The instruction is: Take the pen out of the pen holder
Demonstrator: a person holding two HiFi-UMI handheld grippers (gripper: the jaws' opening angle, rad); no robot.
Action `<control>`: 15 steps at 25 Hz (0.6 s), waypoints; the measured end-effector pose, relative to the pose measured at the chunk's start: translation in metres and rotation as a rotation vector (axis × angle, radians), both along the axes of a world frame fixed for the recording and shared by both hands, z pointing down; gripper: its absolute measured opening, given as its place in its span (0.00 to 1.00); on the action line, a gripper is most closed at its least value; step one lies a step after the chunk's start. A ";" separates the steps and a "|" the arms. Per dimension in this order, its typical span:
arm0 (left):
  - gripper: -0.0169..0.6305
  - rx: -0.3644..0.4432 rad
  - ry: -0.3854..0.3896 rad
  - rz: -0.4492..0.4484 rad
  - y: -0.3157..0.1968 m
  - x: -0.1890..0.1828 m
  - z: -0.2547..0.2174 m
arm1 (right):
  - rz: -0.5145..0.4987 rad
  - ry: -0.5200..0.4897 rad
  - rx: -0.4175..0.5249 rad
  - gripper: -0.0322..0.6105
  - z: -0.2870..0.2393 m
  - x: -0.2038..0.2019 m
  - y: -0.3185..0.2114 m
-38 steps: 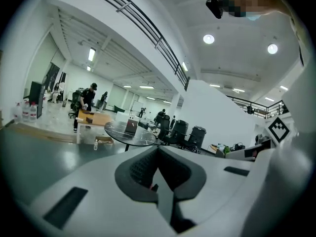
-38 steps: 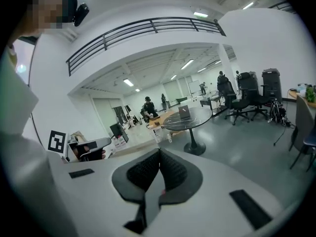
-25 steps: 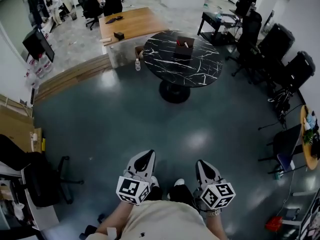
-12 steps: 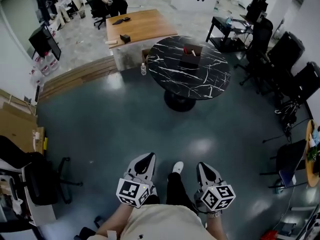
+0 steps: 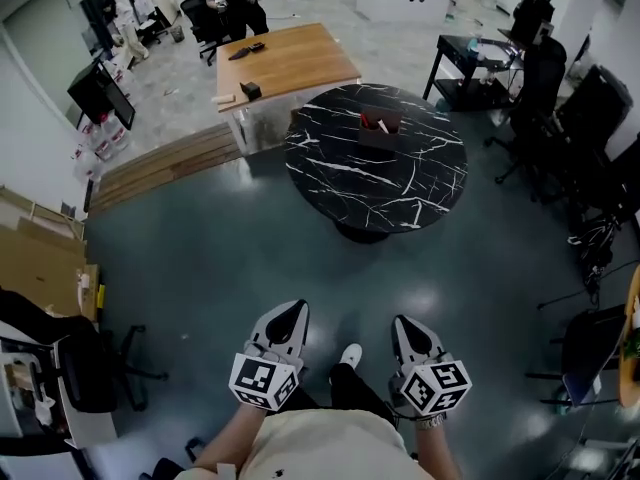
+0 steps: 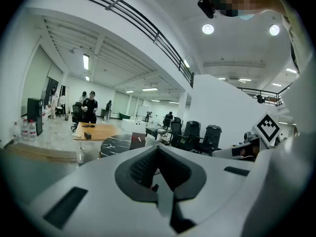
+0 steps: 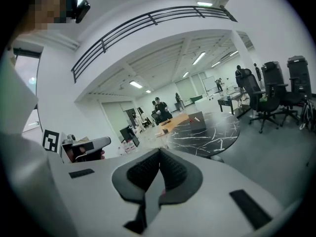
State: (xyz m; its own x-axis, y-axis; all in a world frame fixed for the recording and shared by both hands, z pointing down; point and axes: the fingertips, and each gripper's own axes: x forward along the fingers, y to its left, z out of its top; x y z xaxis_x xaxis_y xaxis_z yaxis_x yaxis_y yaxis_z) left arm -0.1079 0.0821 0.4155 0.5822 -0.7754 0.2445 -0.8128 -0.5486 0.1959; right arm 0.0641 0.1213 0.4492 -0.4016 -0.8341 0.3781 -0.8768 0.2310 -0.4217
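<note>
While we stand on the dark, glossy floor well short of the work, the round black marble table lies far ahead of us and slightly to the right. A wooden table sits just beyond it on the far left.

We hold both tools low and near, close to our body, with their tips pointing away toward the far side. The left gripper has its jaws pressed together with nothing between them, and its own view shows this plainly. The right gripper is the same, closed and empty.

The pen holder, a small dark box, stands on the far half of the marble top, a little in from the far rim and well apart from both tools. It lies almost straight ahead of the right gripper and further across from the left, so we judge the right to be the nearer one for the reach.

A red pen and a pale pen poke up out of the holder's open top. They are too small for us to tell their lean, or whether anything else is in there. We judge the pull would go upward along the pen's length.
</note>
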 end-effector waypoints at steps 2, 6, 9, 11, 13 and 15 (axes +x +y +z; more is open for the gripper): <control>0.04 0.012 -0.001 -0.009 -0.007 0.001 -0.002 | -0.013 0.003 0.021 0.07 -0.004 0.001 -0.012; 0.04 0.016 -0.005 -0.022 -0.013 0.023 -0.011 | -0.028 -0.004 0.038 0.07 -0.017 0.021 -0.025; 0.04 0.019 -0.011 -0.024 -0.019 0.034 -0.013 | -0.031 -0.006 0.048 0.07 -0.021 0.033 -0.031; 0.04 0.021 -0.019 -0.022 -0.026 0.026 -0.006 | -0.020 -0.012 0.051 0.07 -0.016 0.028 -0.034; 0.04 0.028 -0.024 -0.016 -0.033 0.017 -0.002 | -0.004 -0.011 0.049 0.07 -0.011 0.022 -0.034; 0.04 0.035 -0.022 -0.008 -0.038 0.014 -0.002 | 0.012 -0.004 0.039 0.07 -0.007 0.022 -0.033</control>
State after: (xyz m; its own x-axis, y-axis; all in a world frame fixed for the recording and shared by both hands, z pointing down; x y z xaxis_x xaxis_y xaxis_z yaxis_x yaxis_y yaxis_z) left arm -0.0939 0.0446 0.4133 0.5708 -0.7882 0.2300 -0.8211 -0.5482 0.1592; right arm 0.0857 0.0882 0.4421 -0.3926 -0.8532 0.3434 -0.8780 0.2365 -0.4162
